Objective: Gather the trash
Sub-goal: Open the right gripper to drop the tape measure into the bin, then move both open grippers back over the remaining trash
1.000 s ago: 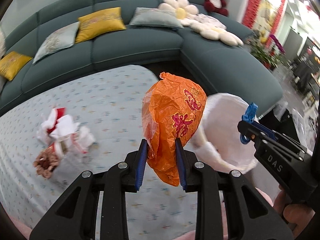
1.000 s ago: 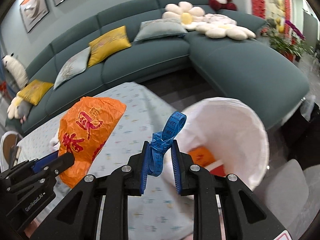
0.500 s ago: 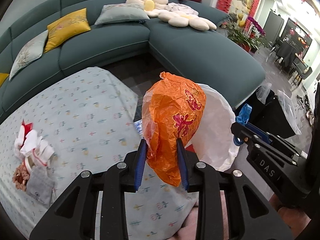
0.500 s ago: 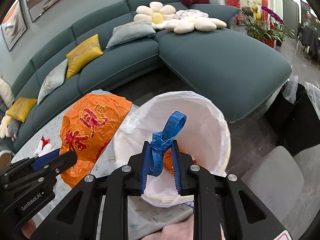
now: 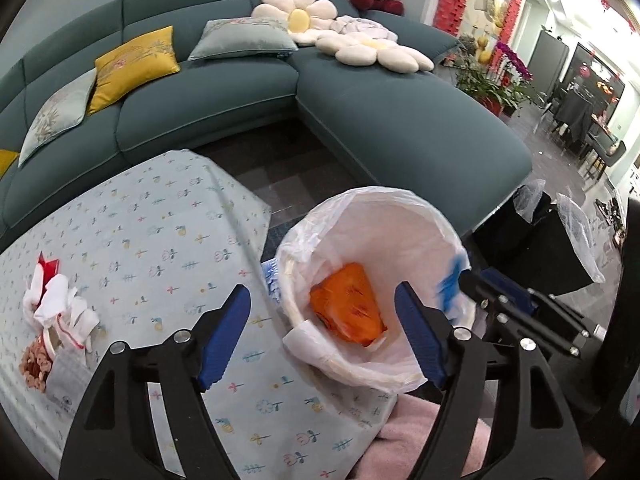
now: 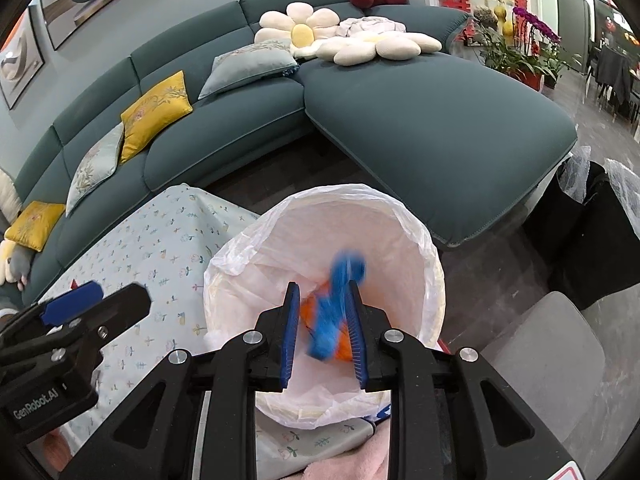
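In the left wrist view, our left gripper [image 5: 322, 326] was opening, empty, above the bin [image 5: 448, 232], the orange bag [image 5: 346, 306] lying inside. In the right wrist view, our right gripper [image 6: 323, 330] was opening; the blurred blue tape [image 6: 334, 312] between its jaws could snag the rim and fall outside.
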`<act>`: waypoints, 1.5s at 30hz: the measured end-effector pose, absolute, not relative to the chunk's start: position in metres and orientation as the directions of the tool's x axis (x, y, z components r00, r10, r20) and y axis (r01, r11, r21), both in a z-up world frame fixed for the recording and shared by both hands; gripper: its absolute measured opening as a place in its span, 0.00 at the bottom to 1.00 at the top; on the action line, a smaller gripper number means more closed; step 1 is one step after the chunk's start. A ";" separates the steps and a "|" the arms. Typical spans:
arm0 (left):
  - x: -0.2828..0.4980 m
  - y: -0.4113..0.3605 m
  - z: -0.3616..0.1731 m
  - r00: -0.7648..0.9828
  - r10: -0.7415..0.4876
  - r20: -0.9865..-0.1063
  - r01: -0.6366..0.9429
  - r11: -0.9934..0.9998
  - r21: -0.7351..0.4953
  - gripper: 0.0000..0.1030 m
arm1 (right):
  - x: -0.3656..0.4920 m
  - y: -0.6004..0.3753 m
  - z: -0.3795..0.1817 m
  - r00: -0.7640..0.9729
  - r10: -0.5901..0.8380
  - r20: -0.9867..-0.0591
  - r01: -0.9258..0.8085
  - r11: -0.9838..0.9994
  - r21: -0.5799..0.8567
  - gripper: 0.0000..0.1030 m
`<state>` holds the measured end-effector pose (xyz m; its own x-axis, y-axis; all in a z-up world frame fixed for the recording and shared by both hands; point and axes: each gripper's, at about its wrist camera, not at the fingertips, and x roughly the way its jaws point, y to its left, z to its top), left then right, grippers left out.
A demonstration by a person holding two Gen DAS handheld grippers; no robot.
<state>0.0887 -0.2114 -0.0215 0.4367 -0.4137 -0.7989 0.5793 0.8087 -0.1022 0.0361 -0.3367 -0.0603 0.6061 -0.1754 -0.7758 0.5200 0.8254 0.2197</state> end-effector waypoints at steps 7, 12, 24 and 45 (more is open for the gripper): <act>0.092 -0.183 -0.024 0.448 -0.387 -0.806 0.535 0.838 -0.106 0.70 | 0.040 -0.327 -0.054 0.617 -0.186 -0.765 0.512 0.833 0.210 0.37; 0.093 -0.164 -0.022 0.457 -0.376 -0.806 0.506 0.855 -0.112 0.70 | 0.044 -0.316 -0.045 0.624 -0.180 -0.760 0.494 0.845 0.206 0.38; 0.095 -0.089 -0.014 0.509 -0.321 -0.798 0.394 0.912 -0.115 0.79 | 0.058 -0.246 -0.024 0.643 -0.131 -0.754 0.390 0.904 0.175 0.54; 0.112 0.108 -0.029 0.572 -0.146 -0.807 0.150 0.986 -0.072 0.85 | 0.085 -0.068 -0.029 0.617 -0.003 -0.787 0.151 0.982 0.115 0.60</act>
<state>0.1120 0.1081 -0.0292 0.5721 -0.1464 -0.8070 0.1504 0.9860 -0.0722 0.0845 -0.0683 -0.0294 0.6166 -0.0026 -0.7873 0.1513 0.9818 0.1152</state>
